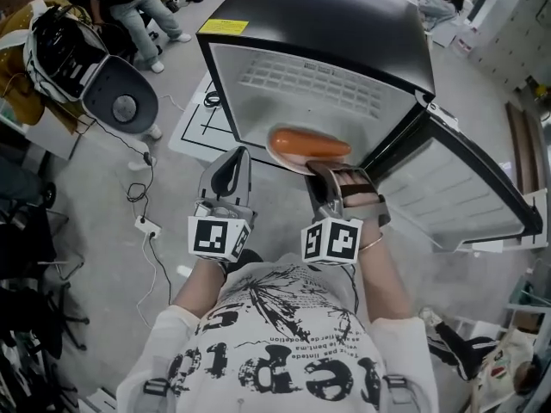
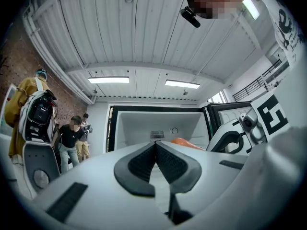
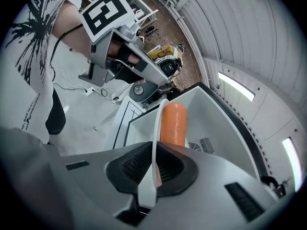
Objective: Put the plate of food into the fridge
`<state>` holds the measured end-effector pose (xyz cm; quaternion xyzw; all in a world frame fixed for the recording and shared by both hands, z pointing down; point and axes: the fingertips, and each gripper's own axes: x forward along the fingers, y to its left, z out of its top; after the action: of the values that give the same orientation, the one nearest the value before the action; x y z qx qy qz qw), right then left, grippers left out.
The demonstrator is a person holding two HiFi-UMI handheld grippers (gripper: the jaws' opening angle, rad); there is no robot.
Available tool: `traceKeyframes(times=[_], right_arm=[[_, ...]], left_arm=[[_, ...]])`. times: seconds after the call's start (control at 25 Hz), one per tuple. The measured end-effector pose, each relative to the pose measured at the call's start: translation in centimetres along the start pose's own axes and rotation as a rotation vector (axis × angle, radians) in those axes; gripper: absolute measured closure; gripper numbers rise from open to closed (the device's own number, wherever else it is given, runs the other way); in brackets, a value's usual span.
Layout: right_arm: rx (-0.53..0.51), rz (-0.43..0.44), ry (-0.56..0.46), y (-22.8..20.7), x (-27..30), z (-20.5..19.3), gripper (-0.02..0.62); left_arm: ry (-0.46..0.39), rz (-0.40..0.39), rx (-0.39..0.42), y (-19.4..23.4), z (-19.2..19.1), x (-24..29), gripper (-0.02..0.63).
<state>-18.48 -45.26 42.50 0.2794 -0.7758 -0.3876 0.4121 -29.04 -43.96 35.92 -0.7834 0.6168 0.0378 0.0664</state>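
Head view: I'm holding the plate by its near rim in the right tool, jaws nearly closed and pinching the thin edge. Right gripper view is showing that rim clamped between the pads, with the orange sausage lying on the plate just beyond. Left tool is hanging alongside, jaws together, gripping nothing. Plate is sitting at the mouth of the fridge, whose door is swung wide to the right, and it's not yet resting on anything inside. I'm reading this as the carry-in step, probably past halfway. Next move is calling for going deeper, staying level so the sausage isn't rolling off, lowering onto the bare white interior, then opening up and backing out. Fridge is standing on a grey floor, with cables and a power strip lying to the left. People are standing at the back of the room.
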Motion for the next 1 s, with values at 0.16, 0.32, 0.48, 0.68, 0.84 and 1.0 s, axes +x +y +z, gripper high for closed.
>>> traceKeyframes(times=[0.16, 0.32, 0.48, 0.68, 0.84, 1.0], right_arm=[[-0.004, -0.018, 0.052, -1.0, 1.1, -0.4, 0.574], [0.012, -0.063, 0.124, -2.9, 2.0, -0.2, 0.574], [0.019, -0.098, 0.208, -4.7, 3.2, -0.4, 0.574], [-0.013, -0.13, 0.302, -6.9, 5.5, -1.0, 0.57], [-0.027, -0.144, 0.346, -8.2, 7.2, -1.3, 0.571], [-0.04, -0.147, 0.371, -9.1, 8.7, -1.7, 0.571]], left_arm=[[0.003, -0.046, -0.006, 0.7, -0.6, 1.9, 0.598], [-0.003, -0.137, -0.018, 1.5, -0.6, 4.1, 0.6], [0.009, -0.22, -0.019, 2.8, -0.7, 6.4, 0.598], [0.014, -0.32, -0.035, 3.7, -1.2, 8.1, 0.599], [0.027, -0.375, -0.049, 4.0, -2.2, 8.9, 0.599], [0.036, -0.413, -0.083, 3.8, -3.0, 9.5, 0.599]])
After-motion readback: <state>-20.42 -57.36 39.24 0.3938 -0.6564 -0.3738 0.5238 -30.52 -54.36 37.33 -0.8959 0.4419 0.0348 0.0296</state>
